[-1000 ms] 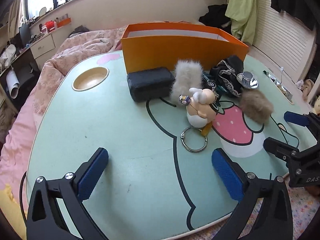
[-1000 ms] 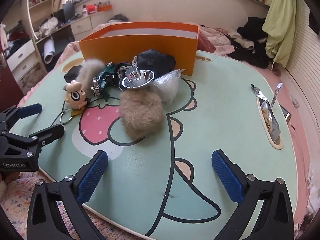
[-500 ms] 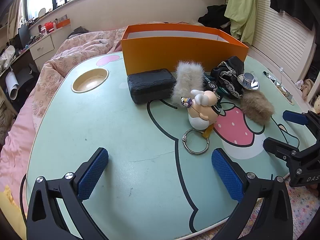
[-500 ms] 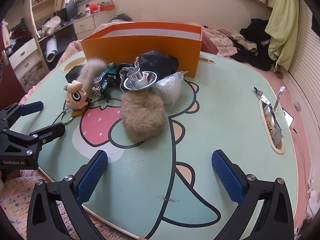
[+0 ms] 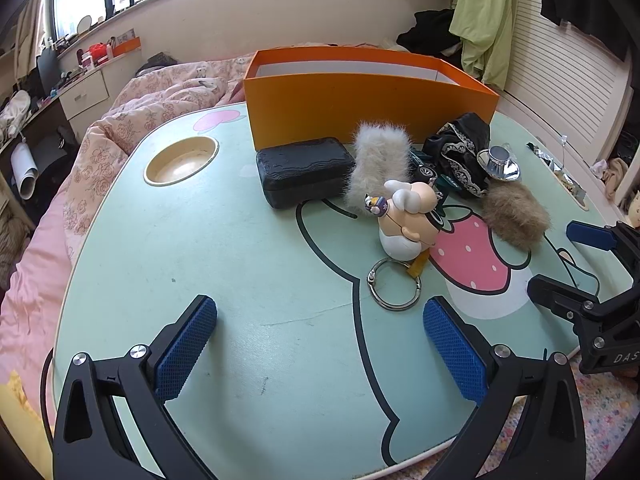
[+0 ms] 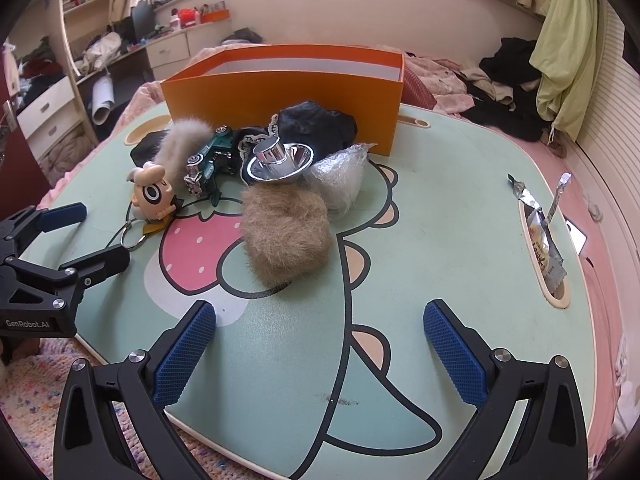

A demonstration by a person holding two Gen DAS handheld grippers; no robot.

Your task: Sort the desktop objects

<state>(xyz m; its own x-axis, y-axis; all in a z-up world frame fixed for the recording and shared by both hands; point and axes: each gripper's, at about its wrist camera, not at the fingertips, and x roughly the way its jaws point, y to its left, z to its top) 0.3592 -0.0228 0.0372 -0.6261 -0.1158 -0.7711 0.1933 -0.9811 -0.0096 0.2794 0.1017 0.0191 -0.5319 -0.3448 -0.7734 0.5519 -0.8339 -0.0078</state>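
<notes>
An orange box (image 5: 360, 96) (image 6: 288, 96) stands open at the far side of the mint cartoon table (image 5: 200, 248). Before it lie a black case (image 5: 304, 172), a pale furry piece (image 5: 378, 160), a cartoon keychain figure (image 5: 406, 224) (image 6: 154, 200) with a metal ring (image 5: 394, 286), a green toy car (image 6: 210, 160), dark lace cloth (image 5: 460, 148), a chrome funnel (image 6: 280, 160), a wrapped bundle (image 6: 340, 176) and a brown fur ball (image 6: 284, 236). My left gripper (image 5: 320, 344) hovers open near the ring. My right gripper (image 6: 320, 344) is open, short of the fur ball.
A round cup recess (image 5: 182, 160) sits in the table's far left. A slot with a snack wrapper (image 6: 544, 240) runs along the right edge. Pink bedding (image 5: 120, 128) surrounds the table, and a speckled rug (image 6: 32, 392) lies below its near edge.
Both grippers have drifted slightly forward toward the pile; the objects have not moved, and both stay open.
</notes>
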